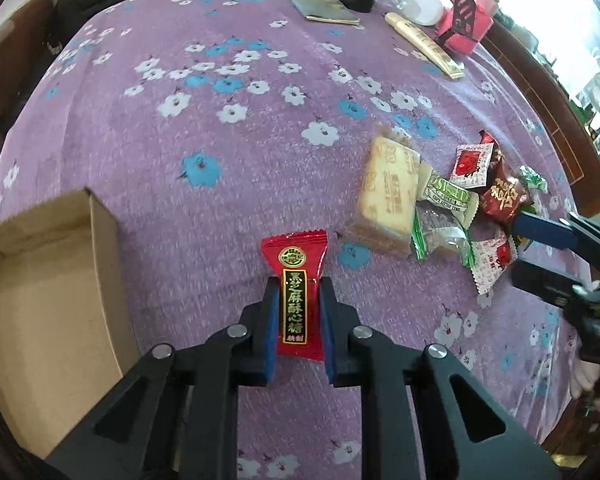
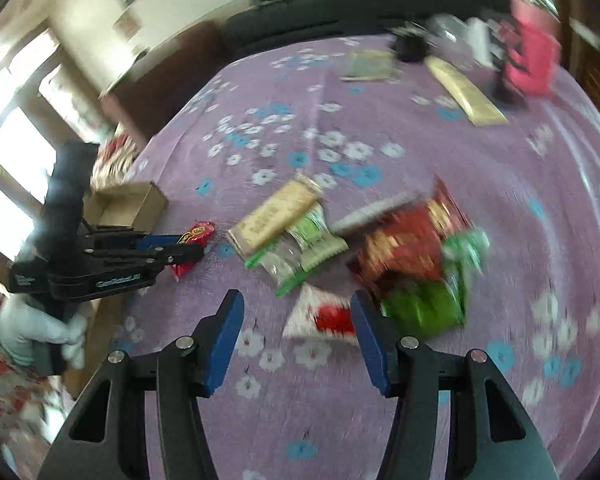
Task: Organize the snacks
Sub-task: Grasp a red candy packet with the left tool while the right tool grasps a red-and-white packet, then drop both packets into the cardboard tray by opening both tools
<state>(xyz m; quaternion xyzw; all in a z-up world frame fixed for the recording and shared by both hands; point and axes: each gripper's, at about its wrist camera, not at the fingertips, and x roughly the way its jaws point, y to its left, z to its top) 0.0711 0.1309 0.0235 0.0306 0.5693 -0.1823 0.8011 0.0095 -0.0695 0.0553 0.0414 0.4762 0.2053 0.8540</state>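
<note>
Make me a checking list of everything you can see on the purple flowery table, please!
Surface: purple flowered cloth, covers the table.
Job's things: red candy in the left gripper; cardboard box open, left of it; snack pile to the right.
Clutter: pink box, cream tube, dark booklet at the far edge.
Grippers: left gripper shut on the red candy; right gripper open, a white-red packet between its fingers.
Cables: nothing seen.
Surroundings: window, wooden furniture.
</note>
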